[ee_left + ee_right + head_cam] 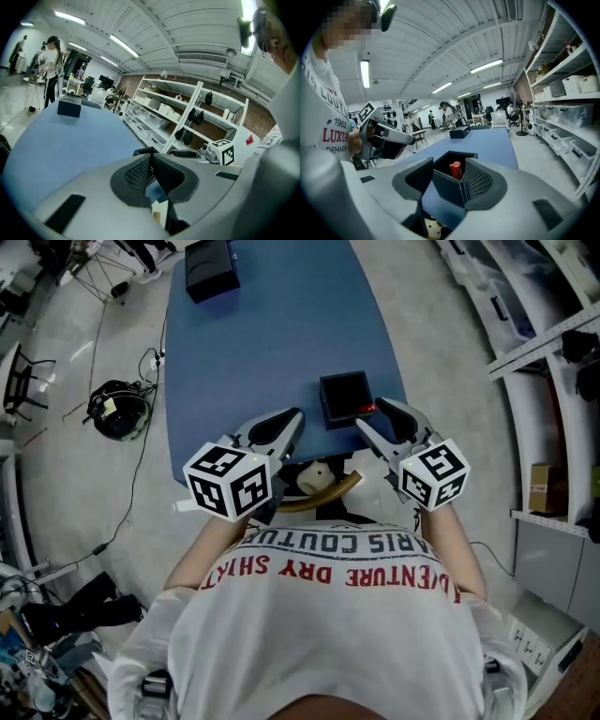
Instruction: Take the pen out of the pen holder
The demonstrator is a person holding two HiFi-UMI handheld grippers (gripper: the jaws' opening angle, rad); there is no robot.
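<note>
Right gripper's [447, 173] open jaws frame the pen holder [449, 186] at the bench's [272, 334] near edge, its light, stiff pen [456, 169] likely best pinched at the red top; left gripper's [151, 164] jaws sit closed.

floor [66, 502]: pale grey | shelves [161, 96]: white | ceiling lights [124, 45]: strips | wall [258, 121]: perhaps brick

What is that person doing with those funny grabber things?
A person stands at a blue table with a two-jaw grabber in each hand. They are trying to take a red pen out of a black pen holder. The right gripper is at the holder with its jaws apart, not yet pinching the pen. The left gripper waits beside the holder, shut and empty.
</note>
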